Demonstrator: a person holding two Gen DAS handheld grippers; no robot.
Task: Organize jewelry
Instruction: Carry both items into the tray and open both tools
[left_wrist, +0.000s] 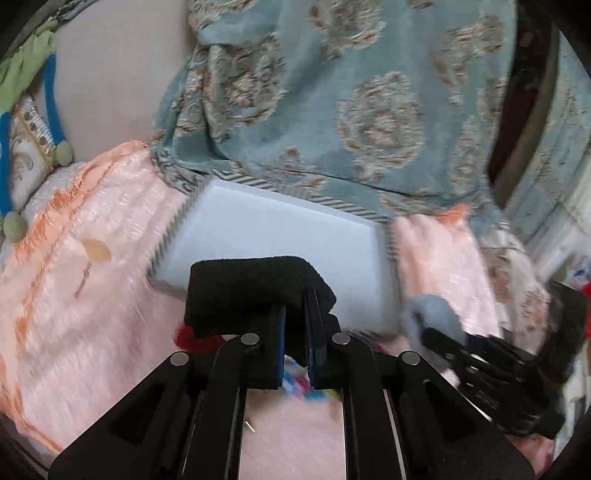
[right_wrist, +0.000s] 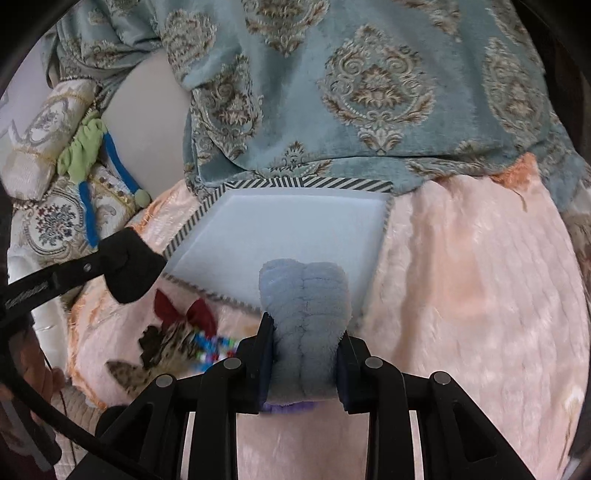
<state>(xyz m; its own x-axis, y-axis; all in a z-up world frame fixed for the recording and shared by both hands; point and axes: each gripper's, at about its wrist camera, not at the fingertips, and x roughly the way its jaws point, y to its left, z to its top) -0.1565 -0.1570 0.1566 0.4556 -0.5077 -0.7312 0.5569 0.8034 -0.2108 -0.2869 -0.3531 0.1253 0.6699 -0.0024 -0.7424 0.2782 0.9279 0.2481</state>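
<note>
Tongs: left gripper (left_wrist: 295, 325) narrow, sock-covered, nothing visibly held; right gripper (right_wrist: 304, 332) tips nearly together. Multicoloured bead jewelry (right_wrist: 216, 349) lies at 8 o'clock of white shallow tray (right_wrist: 295, 236). Lower slow, pinch beads w/ left.

The right gripper (right_wrist: 304, 332) clamps a fluffy blue cloth (right_wrist: 304, 317) over the white tray (right_wrist: 295, 229) on pink fur (right_wrist: 461, 295).

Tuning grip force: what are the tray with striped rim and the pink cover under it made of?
White shallow tray with striped rim: looks like matte cardboard or foam board, flat and without glare; can't tell which. Pink fuzzy cover: plush synthetic fabric, with sheen and visible pile, fraying orange at the edges.
</note>
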